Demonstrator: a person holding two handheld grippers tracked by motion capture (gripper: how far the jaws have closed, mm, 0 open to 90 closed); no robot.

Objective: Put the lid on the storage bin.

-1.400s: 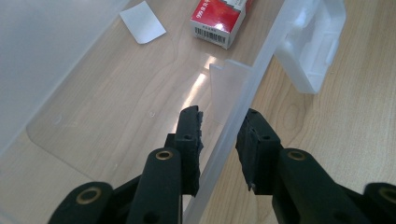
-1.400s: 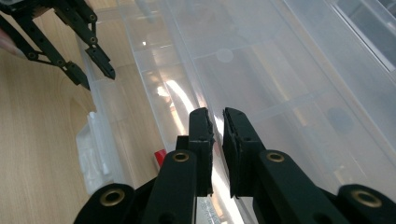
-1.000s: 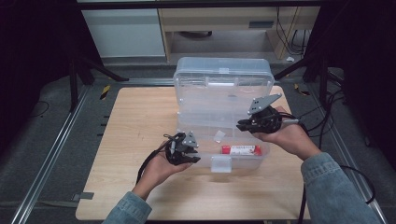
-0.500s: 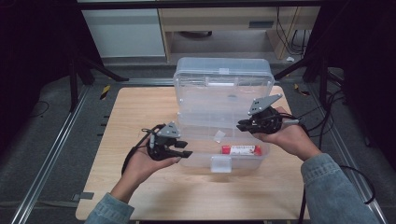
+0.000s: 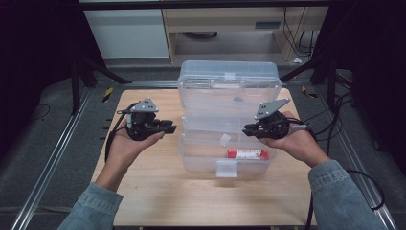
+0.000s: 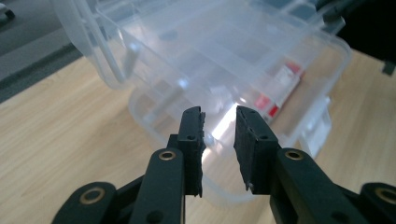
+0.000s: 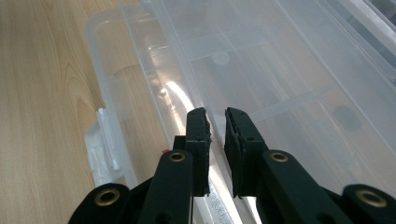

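A clear plastic compartment box stands open on the wooden table, its lid tilted up at the back. A red and white packet lies in its front compartment, and a small white piece lies further in. My left gripper hovers just left of the box, its jaws a little apart and empty, pointing at the box and the packet. Over the box's right side, my right gripper is narrowly open with nothing in it, above the box.
The white latch sticks out from the box's front wall. Bare table lies in front of the box and to its left. Metal rails run along the table's sides, and cables trail at the right.
My left gripper has moved left and back, away from the box's front left corner. The right gripper has stayed over the box's right side.
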